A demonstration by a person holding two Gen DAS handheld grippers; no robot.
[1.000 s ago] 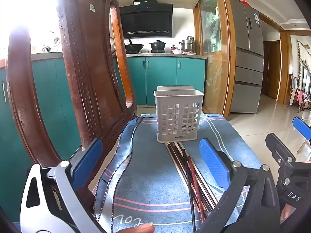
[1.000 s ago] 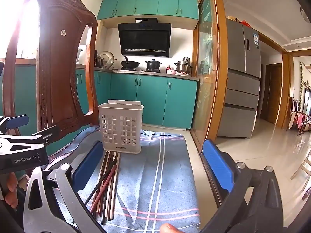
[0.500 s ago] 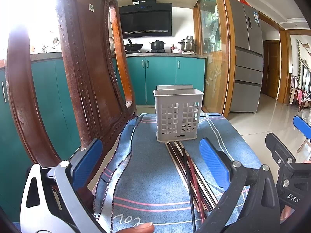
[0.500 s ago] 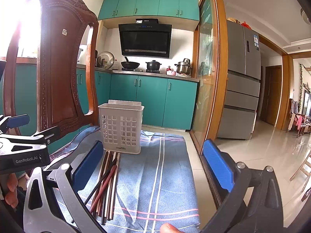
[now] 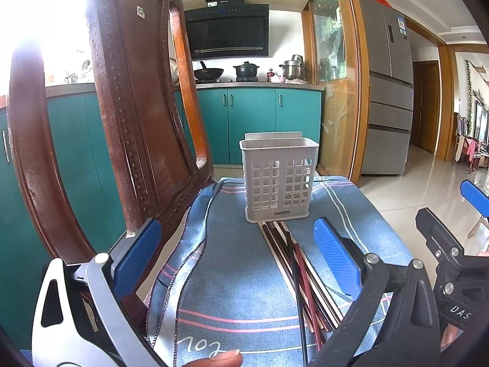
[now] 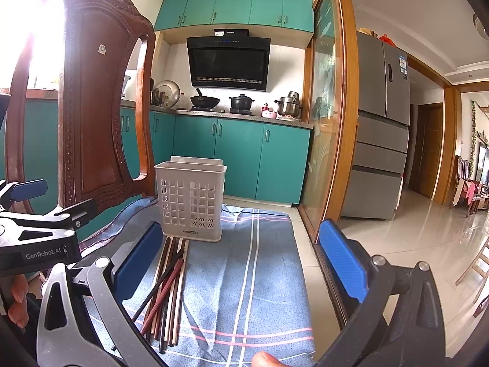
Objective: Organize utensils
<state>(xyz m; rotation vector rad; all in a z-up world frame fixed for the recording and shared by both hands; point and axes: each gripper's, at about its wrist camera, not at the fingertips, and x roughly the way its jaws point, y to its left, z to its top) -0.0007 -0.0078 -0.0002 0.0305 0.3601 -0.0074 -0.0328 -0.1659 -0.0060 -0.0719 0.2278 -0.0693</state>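
A white slotted utensil holder (image 5: 278, 180) stands upright at the far end of a blue cloth (image 5: 232, 275); it also shows in the right wrist view (image 6: 191, 200). A bundle of several chopsticks (image 5: 301, 278), dark, red-brown and pale, lies flat on the cloth in front of it, seen too in the right wrist view (image 6: 166, 290). My left gripper (image 5: 238, 260) is open and empty, hovering above the cloth left of the chopsticks. My right gripper (image 6: 241, 257) is open and empty, above the cloth right of the chopsticks.
A carved wooden chair back (image 5: 128, 116) rises close at the left of the cloth, also in the right wrist view (image 6: 91, 107). The cloth's right edge (image 6: 302, 260) drops to a tiled floor. Teal kitchen cabinets (image 6: 238, 159) and a fridge (image 6: 382, 128) stand behind.
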